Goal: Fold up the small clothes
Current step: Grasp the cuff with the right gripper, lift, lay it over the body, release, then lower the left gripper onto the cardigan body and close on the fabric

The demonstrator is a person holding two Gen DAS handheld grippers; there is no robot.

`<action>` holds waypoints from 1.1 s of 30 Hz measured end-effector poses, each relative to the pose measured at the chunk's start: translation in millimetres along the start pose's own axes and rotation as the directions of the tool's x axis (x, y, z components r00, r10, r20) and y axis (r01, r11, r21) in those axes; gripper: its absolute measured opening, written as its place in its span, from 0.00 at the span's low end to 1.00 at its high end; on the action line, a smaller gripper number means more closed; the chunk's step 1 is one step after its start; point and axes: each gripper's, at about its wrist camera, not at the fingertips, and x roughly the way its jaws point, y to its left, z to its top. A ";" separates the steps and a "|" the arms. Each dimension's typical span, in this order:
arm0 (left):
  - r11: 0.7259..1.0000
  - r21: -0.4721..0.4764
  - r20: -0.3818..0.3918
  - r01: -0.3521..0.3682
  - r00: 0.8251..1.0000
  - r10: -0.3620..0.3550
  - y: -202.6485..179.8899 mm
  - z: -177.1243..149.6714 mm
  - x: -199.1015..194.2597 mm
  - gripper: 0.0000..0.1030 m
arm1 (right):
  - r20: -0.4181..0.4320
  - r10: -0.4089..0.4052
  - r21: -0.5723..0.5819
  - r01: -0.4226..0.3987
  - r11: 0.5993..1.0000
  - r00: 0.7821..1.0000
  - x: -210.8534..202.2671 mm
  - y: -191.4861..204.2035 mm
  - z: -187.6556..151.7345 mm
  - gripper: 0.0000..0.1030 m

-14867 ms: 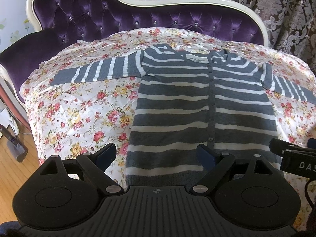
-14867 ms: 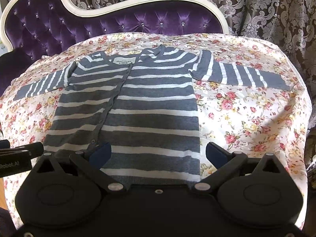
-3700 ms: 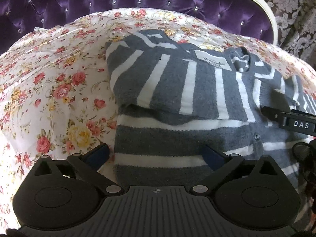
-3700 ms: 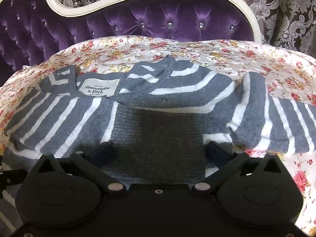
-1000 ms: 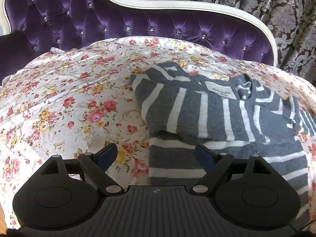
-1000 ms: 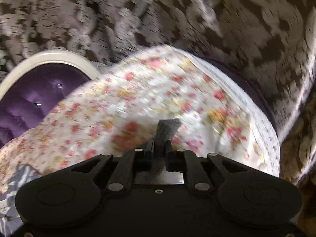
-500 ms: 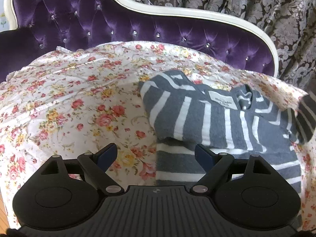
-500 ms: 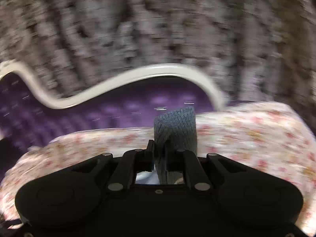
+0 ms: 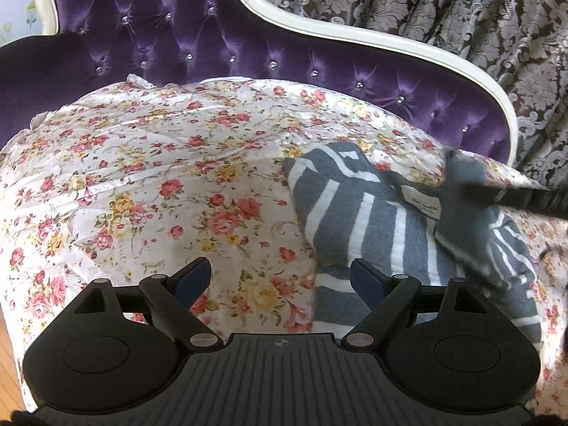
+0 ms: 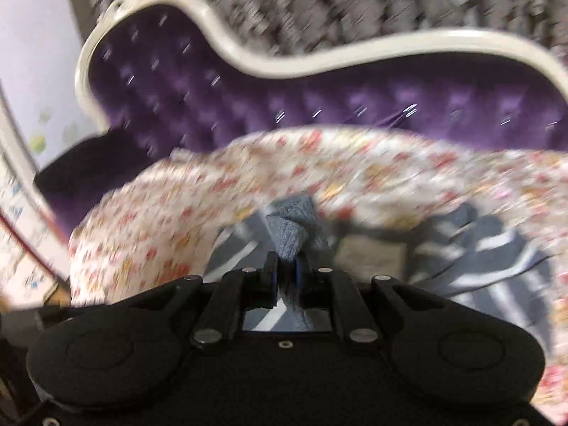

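Lying at about four o'clock on the floral sheet point(image 9: 149, 184), one striped grey cardigan point(image 9: 355, 220) is seen, partly folded, its label up. Two grippers are counted. The left gripper point(image 9: 280, 277) is held with fingers wide apart and nothing between them. The right gripper point(image 10: 287, 277) is clamped on one grey sleeve end point(image 10: 289, 238), its jaws having just eased slightly (the view is blurred). One purple tufted sofa point(image 9: 213, 46) is seen at twelve o'clock.
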 end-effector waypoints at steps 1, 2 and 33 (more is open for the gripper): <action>1.000 -0.008 -0.002 0.003 1.000 -0.003 1.8 0.3 0.9 0.83 | -0.011 0.017 -0.012 -0.017 1.000 1.000 5.4 4.6 -7.0 0.26; 1.000 -0.020 -0.004 0.011 1.000 -0.011 3.8 0.8 2.0 0.83 | -0.020 0.030 -0.016 -0.030 0.999 0.999 11.4 7.3 -11.3 0.26; 0.956 0.093 -0.064 0.278 0.960 -0.273 -65.5 -12.4 46.1 0.82 | 0.198 -0.326 0.437 0.215 0.873 0.924 -89.0 -177.6 -52.1 0.79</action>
